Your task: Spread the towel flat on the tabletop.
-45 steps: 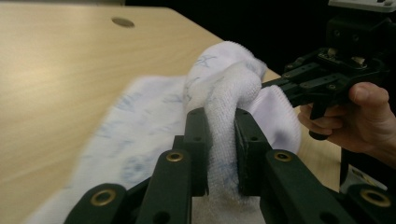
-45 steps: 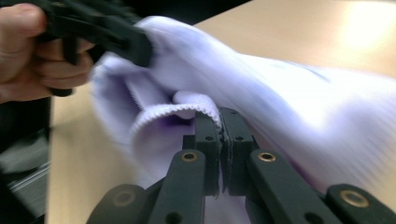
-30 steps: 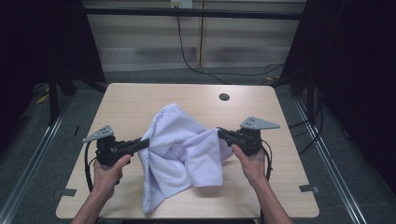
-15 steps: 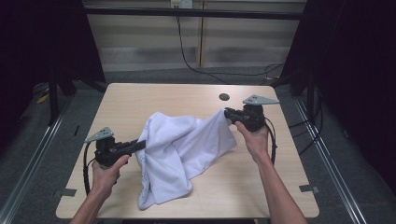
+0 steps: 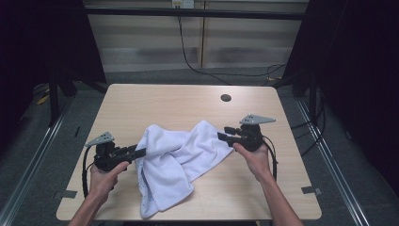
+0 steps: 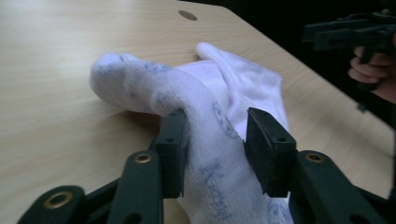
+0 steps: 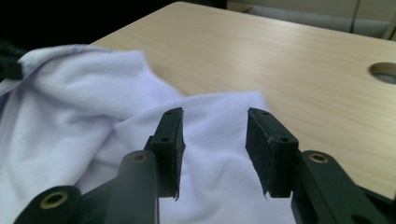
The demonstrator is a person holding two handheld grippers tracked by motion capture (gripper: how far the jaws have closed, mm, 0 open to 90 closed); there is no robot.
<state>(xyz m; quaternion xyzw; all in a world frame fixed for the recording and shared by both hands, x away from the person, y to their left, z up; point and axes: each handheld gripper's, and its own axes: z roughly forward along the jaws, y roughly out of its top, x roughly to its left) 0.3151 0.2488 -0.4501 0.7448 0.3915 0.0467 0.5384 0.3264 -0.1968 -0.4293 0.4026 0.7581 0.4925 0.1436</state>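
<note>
A white towel (image 5: 179, 155) lies crumpled across the middle of the wooden table (image 5: 188, 103), one end trailing to the front edge. My left gripper (image 5: 141, 151) sits at the towel's left side. In the left gripper view a rolled fold of the towel (image 6: 140, 84) runs between the left gripper's (image 6: 215, 126) jaws, which have just been opening and no longer pinch it. My right gripper (image 5: 221, 136) is at the towel's right corner. The right gripper (image 7: 214, 121) has also just been opening, and the towel corner (image 7: 224, 154) lies loose under its spread jaws.
A round hole (image 5: 226, 98) is set into the table's far right part. Bare wood lies beyond the towel and to the right of my right hand. Black cables (image 5: 188, 56) run over the floor behind the table, and dark curtains hang on both sides.
The right gripper drew the towel's corner out to the right, came down and let it go. The left gripper let go of its fold. The towel now lies lower and more spread out.
</note>
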